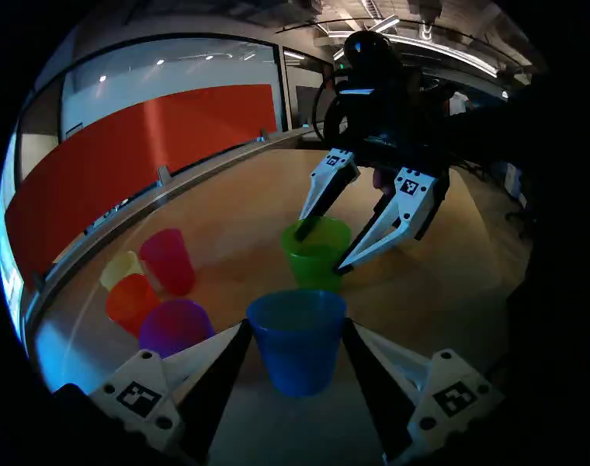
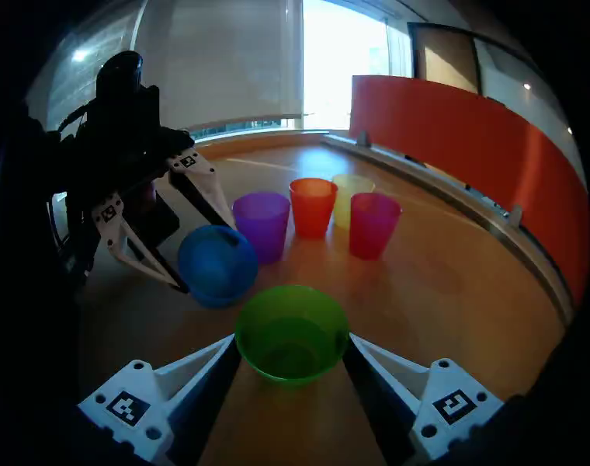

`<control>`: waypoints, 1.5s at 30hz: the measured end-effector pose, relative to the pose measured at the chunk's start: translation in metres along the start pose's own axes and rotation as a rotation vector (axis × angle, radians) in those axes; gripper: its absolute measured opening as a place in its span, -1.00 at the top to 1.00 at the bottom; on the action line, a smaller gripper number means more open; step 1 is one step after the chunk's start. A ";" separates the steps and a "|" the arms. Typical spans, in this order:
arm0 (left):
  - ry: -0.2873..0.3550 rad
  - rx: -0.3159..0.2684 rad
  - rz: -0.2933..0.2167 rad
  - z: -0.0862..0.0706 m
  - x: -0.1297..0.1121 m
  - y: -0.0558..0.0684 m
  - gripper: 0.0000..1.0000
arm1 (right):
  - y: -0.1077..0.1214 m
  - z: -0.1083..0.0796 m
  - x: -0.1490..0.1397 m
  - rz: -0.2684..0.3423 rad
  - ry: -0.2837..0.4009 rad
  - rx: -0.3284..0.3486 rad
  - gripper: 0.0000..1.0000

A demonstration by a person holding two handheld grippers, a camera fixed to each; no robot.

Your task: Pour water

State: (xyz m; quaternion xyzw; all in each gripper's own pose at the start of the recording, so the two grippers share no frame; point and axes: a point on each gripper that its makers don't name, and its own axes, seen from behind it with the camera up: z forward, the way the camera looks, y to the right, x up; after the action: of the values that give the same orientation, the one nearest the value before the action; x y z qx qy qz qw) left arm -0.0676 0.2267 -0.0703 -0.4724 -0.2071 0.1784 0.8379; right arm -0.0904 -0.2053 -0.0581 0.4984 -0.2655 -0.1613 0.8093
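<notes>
While the blue cup (image 2: 217, 268) leans with its mouth turned toward the green cup (image 2: 293, 332), the pouring step looks to be just at hand, though I cannot tell whether any water is running or how much sits in either cup. Seen in the right gripper view, the left hand-held gripper (image 2: 208, 258) has its fingers closed partway, one on each side of the blue cup. They press its walls and hold it tipped just beside the green one. The right hand-held gripper (image 2: 292, 342) is likewise partly closed around the green cup, both fingers against its sides, steadying it low over the wooden tabletop (image 2: 450, 311). Whether its base rests on the wood or hangs a little above it, I cannot say. Beyond them a purple cup (image 2: 262, 221), an orange cup (image 2: 312, 203), a yellow cup (image 2: 352, 189) and a pink cup (image 2: 373, 224) stand upright in a close cluster, apart from both grippers. As I judge it, the next move calls for bringing the blue rim over the green cup's open mouth and rolling the left wrist slowly, so the stream lands inside rather than on the wood. Meanwhile the right grip should hold the green cup level without squeezing the thin plastic out of shape.
</notes>
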 end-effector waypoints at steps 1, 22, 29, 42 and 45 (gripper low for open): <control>-0.001 0.000 -0.001 0.000 0.000 0.000 -0.70 | 0.000 0.000 0.000 0.000 0.000 0.000 -0.83; -0.018 -0.002 -0.010 -0.005 -0.002 0.001 -0.71 | 0.001 -0.007 0.002 0.004 0.010 -0.004 -0.88; -0.025 0.004 -0.007 -0.007 -0.004 0.001 -0.72 | 0.001 -0.007 0.003 0.003 0.007 -0.007 -0.89; -0.053 0.024 -0.007 -0.010 -0.006 -0.002 -0.72 | -0.001 -0.007 -0.001 0.002 -0.004 -0.010 -0.95; -0.054 0.024 -0.014 -0.012 -0.006 -0.001 -0.72 | -0.002 -0.007 0.000 0.001 -0.004 -0.009 -0.95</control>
State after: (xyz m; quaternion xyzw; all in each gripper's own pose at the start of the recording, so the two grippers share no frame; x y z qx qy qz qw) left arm -0.0667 0.2145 -0.0758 -0.4558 -0.2307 0.1879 0.8389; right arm -0.0865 -0.2009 -0.0622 0.4943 -0.2666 -0.1631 0.8112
